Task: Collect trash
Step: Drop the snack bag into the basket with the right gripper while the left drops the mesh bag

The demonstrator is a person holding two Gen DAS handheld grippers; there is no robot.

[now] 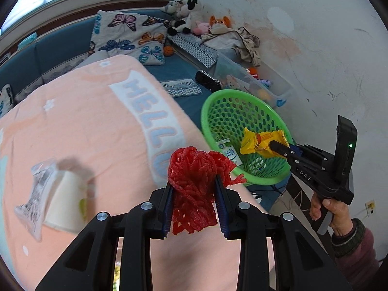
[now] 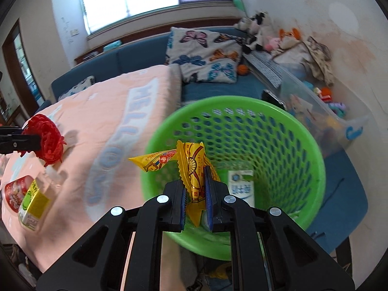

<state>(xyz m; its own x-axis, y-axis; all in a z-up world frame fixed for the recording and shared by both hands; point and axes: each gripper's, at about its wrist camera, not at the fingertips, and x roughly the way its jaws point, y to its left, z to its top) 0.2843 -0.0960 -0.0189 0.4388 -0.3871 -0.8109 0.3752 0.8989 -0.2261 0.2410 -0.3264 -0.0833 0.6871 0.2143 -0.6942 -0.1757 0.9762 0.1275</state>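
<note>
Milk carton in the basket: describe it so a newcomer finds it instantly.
Find the green mesh basket beside the pink blanket. The milk carton lies at its bottom: white, green-topped, blue-lettered, unlike the yellow wrapper gripped above it.

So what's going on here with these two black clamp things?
A person is tidying litter off a bed with a hand-held gripper in each hand. The right gripper is shut on a crinkled yellow snack wrapper, holding it over the round green perforated plastic basket, where a white milk carton already lies. The left gripper is shut on a bunched red mesh net above the pink blanket. A few more packets are on the blanket.
</note>
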